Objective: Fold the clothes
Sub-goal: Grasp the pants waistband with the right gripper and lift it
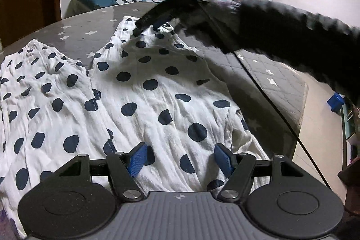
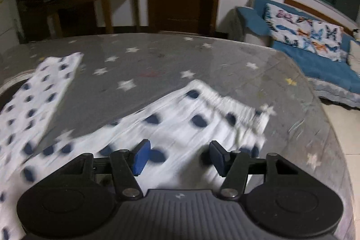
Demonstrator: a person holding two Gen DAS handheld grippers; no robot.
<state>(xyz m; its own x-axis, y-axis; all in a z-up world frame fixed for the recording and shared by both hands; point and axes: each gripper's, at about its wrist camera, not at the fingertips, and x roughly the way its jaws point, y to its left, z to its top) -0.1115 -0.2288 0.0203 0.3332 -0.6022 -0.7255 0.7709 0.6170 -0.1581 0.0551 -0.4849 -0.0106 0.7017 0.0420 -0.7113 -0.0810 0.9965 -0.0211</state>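
Garment: my white polka-dot trousers (image 1: 139, 91) lie spread on the star-patterned table (image 1: 265, 69).
Left gripper (image 1: 180, 160): jaws apart above the fabric.
Right gripper (image 1: 148, 25): at the far waistband.

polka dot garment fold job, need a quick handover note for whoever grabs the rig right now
Left gripper: jaws open, nothing held, low over the near end of the polka dot garment.
Right gripper: jaws open, nothing between them, over the garment's far gathered edge.
Garment: spread out and wrinkled on the grey star-print table, two sections splayed apart.
Done: no fold visible yet.
Left: take hold of an edge, fold the sections together, then fold it smaller.
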